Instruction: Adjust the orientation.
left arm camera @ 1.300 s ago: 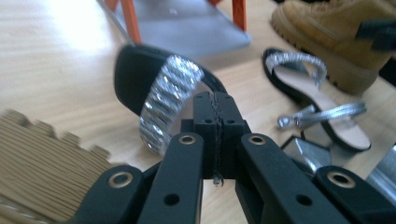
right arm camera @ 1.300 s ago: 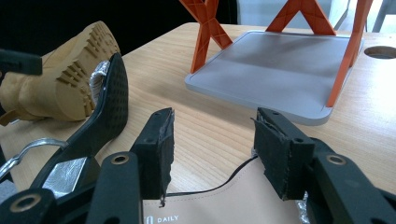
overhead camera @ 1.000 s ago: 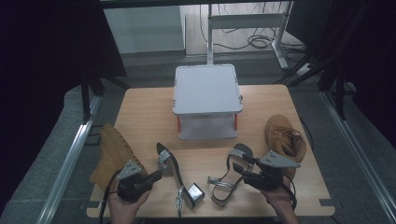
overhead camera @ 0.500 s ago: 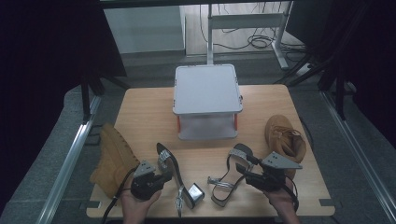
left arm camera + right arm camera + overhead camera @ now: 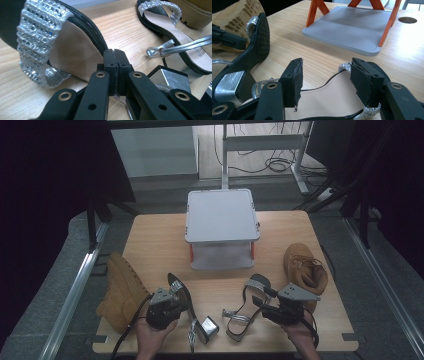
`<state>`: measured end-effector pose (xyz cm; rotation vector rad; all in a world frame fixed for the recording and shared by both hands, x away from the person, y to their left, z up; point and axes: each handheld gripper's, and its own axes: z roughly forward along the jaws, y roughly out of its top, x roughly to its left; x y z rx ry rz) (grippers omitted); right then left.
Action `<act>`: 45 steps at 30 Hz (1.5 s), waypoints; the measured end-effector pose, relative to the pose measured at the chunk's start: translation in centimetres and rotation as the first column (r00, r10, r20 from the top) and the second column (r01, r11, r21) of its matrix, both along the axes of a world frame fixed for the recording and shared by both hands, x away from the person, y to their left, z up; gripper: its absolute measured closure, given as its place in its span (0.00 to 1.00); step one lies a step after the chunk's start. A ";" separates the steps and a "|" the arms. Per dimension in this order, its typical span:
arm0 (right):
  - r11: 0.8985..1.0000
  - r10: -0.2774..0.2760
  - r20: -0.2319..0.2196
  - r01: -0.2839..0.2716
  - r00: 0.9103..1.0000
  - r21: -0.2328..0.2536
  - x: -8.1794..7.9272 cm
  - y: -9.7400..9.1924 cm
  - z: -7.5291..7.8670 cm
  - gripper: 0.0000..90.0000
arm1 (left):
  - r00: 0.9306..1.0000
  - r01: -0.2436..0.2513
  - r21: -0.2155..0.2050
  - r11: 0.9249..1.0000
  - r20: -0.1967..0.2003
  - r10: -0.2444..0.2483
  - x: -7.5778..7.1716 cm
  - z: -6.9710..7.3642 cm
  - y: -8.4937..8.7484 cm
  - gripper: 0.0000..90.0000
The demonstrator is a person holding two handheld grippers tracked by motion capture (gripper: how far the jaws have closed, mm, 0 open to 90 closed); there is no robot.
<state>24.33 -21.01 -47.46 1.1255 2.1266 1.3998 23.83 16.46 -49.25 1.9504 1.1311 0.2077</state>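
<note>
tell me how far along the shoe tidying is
Nothing looks put away yet: the grey rack holds no shoes. In hand: the left gripper is shut on the edge of the left sandal, which lies tipped on its side, and the right gripper stands open around the right sandal, not pressing it. Left to do: both sandals and the two tan boots sit on the table.

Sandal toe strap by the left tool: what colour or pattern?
Sparkly silver toe strap, rhinestone-studded; clearest in the left gripper view.
</note>
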 end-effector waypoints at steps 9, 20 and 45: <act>1.000 -0.011 -0.007 0.011 1.000 -0.006 0.0 -0.1 -0.2 0.48 | 1.000 0.001 0.005 1.000 0.003 -0.001 0.4 0.1 -0.4 0.99; 1.000 -0.024 -0.013 0.024 1.000 -0.008 0.0 -0.2 -0.4 0.48 | 1.000 0.023 0.015 1.000 -0.009 -0.022 1.5 0.3 -1.2 0.99; 0.999 -0.039 -0.028 0.039 0.999 -0.002 -0.1 -0.7 -0.5 0.50 | 0.994 0.104 0.052 0.993 -0.052 -0.101 4.6 -0.2 -4.5 0.99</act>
